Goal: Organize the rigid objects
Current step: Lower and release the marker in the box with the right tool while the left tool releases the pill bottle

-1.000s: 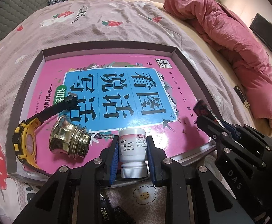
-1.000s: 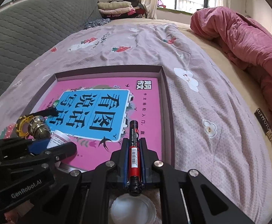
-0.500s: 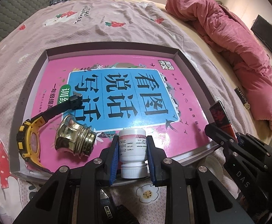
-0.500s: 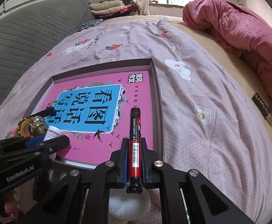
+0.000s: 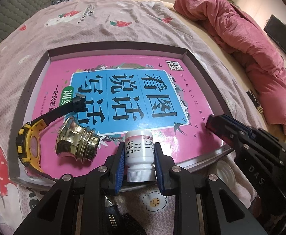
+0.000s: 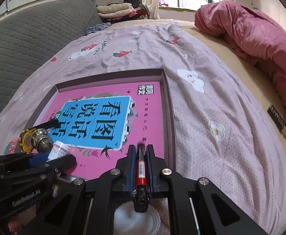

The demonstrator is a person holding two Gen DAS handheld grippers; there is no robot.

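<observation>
A watch [image 5: 30, 146] and brass fitting [image 5: 77, 142] already lie in the tray [image 5: 199, 66]; left gripper [image 5: 139, 156] pinches a pill bottle [image 5: 139, 154], right gripper [image 6: 141, 163] a red marker [image 6: 141, 168], both unplaced.

White pill bottle [image 5: 139, 154] clamped, red pen [image 6: 141, 168] clamped

The pink book [image 5: 123, 90] carried large upside-down Chinese characters, 看图说话写话, on its blue panel. The white bottle [image 5: 139, 152] had a label with small print, partly readable as "2511" and "2025". One gripper [image 5: 211, 124] was marked "DAS"; the other [image 6: 56, 157] read "GenRobot.AI". A black tag [image 6: 278, 122] on the bedding bore gold letters too small to read.
</observation>
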